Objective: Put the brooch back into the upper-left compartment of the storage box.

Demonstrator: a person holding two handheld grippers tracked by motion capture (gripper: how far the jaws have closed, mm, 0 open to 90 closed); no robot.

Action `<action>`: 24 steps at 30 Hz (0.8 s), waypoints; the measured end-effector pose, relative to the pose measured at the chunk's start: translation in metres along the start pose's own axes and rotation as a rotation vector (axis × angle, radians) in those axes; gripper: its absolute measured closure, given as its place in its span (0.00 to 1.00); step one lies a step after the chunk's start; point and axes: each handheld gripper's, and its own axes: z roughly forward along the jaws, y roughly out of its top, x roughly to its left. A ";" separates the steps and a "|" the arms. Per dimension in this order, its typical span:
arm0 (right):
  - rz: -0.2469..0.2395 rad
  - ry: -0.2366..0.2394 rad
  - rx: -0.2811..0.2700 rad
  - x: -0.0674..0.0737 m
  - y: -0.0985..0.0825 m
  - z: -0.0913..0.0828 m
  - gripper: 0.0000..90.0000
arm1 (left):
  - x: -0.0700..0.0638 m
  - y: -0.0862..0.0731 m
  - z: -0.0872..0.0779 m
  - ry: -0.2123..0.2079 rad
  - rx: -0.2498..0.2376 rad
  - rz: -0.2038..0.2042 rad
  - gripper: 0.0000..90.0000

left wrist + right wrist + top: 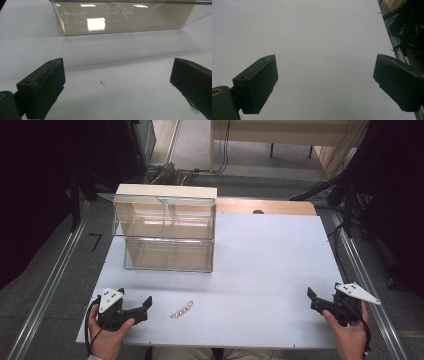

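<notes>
White desk (260, 270) from the high view carried a clear acrylic two-tier box (165, 232) and a short silvery beaded chain (181, 309), lying just beside the left claw (142, 306); the right claw (312, 299) rested well apart. Left gripper view: jaws wide, empty, facing the box; a low, centred approach would suit so thin a chain. Right gripper view: jaws wide, empty.

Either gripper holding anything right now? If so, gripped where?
Nothing held. Left gripper and right gripper both stand open with bare table between the jaws; the small chain lies untouched beside the left one.
</notes>
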 end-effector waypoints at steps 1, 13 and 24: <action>-0.001 -0.001 -0.001 0.000 0.000 0.000 0.05 | -0.001 0.000 0.001 -0.004 0.002 0.002 0.00; -0.002 0.001 0.003 0.001 0.000 0.000 0.05 | -0.011 0.001 0.008 -0.032 0.009 0.028 0.00; -0.004 0.005 0.002 0.002 0.000 0.001 0.05 | -0.024 0.001 0.015 -0.062 0.022 0.050 0.00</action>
